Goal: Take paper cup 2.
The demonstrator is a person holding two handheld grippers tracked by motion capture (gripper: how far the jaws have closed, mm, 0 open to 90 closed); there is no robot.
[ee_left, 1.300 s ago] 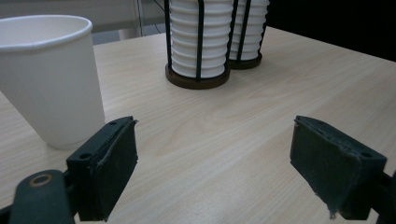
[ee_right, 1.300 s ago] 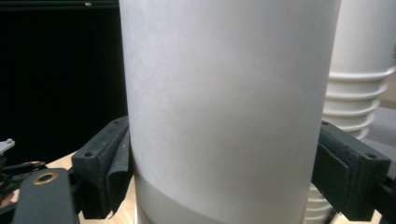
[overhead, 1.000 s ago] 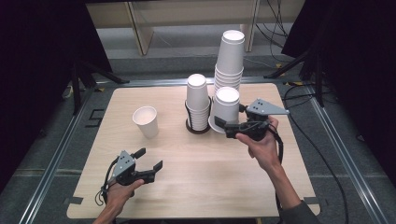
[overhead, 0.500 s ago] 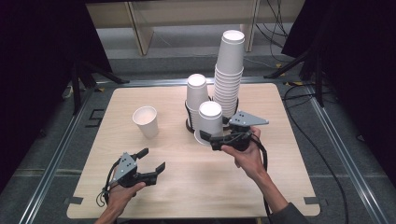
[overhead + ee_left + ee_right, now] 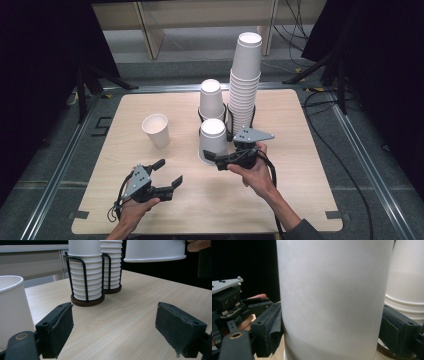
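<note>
Pale wooden desk (image 5: 300,200) is carrying the cup stacks (image 5: 244,85) just beyond my right tool (image 5: 212,158), which is clamping an upside-down paper cup (image 5: 212,140). My left tool (image 5: 167,172) is resting with jaws apart, holding nothing.

Lone cup (image 5: 156,130) left — cup stacks (image 5: 244,85) right

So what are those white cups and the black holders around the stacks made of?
The cup in the right gripper looks like matte white paper: dull surface, rolled rim. The holders look like thin black-coated metal wire on dark round bases, perhaps wood or plastic.
</note>
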